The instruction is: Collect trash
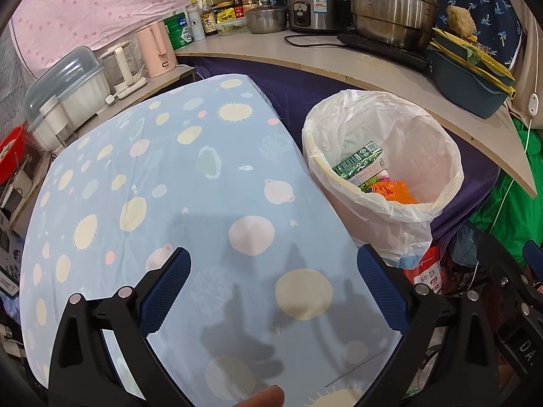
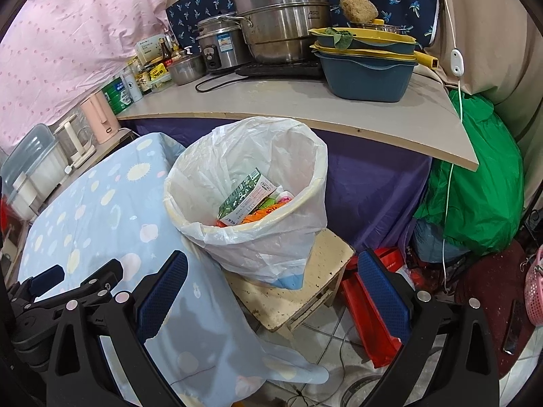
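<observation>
Pink sheet as back wall, wood counter w/ pots, tiled floor, small stool.

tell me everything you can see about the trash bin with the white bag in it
The round, pale cream plastic trash bin is lined with a thin, translucent white plastic bag folded over its rim and hanging crumpled down the outside. It stands upright on a small, stained cream stool, beside the table with the blue planet-print cloth. Inside lie a green-and-white printed carton and orange wrappers; it is partly filled. Nothing grips it.
</observation>
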`<state>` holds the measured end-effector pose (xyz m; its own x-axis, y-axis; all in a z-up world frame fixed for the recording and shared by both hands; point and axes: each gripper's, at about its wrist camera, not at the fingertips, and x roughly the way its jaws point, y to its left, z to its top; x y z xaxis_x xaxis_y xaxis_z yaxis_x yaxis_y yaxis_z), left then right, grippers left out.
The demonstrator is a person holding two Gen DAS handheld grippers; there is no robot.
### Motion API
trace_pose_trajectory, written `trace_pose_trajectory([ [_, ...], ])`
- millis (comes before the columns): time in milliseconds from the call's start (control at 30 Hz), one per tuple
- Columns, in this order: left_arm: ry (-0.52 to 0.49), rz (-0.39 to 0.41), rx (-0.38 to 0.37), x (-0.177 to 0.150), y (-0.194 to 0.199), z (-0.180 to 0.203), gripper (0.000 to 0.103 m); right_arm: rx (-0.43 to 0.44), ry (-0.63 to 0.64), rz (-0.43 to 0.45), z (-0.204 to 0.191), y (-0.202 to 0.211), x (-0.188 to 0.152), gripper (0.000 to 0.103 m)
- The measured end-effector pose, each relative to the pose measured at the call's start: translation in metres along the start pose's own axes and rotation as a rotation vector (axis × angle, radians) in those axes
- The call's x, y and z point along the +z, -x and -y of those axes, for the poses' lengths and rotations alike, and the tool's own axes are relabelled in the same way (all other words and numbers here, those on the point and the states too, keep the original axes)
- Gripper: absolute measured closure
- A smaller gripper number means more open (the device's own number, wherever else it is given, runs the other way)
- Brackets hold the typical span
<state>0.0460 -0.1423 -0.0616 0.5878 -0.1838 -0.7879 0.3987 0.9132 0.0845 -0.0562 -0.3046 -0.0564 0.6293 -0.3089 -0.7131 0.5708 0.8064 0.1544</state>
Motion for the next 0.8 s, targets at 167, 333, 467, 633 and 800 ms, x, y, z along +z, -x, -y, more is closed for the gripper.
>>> trace_pose_trajectory([
  [167,-0.003,0.009,0.014,-0.004,0.0016,0.0027,0.009,0.0,0.001,-0.001,0.0,0.0006,-0.0008,0.006],
  [333,0.0,0.009,0.02,-0.0046,0.0026,0.0025,0.009,-0.008,0.002,0.001,0.0035,0.0033,-0.0041,0.006],
  [467,0.009,0.009,0.021,-0.0048,0.0038,0.0009,0.009,-0.009,0.002,0.001,0.0048,0.0043,-0.0045,0.006],
  [633,0.007,0.011,0.022,-0.0056,0.0053,0.0015,0.009,-0.008,0.002,0.0,0.0053,0.0047,-0.0047,0.006],
  [800,0.003,0.005,0.021,-0.0066,0.0049,0.0026,0.009,-0.008,0.006,-0.002,0.0054,0.0058,-0.0062,0.006],
])
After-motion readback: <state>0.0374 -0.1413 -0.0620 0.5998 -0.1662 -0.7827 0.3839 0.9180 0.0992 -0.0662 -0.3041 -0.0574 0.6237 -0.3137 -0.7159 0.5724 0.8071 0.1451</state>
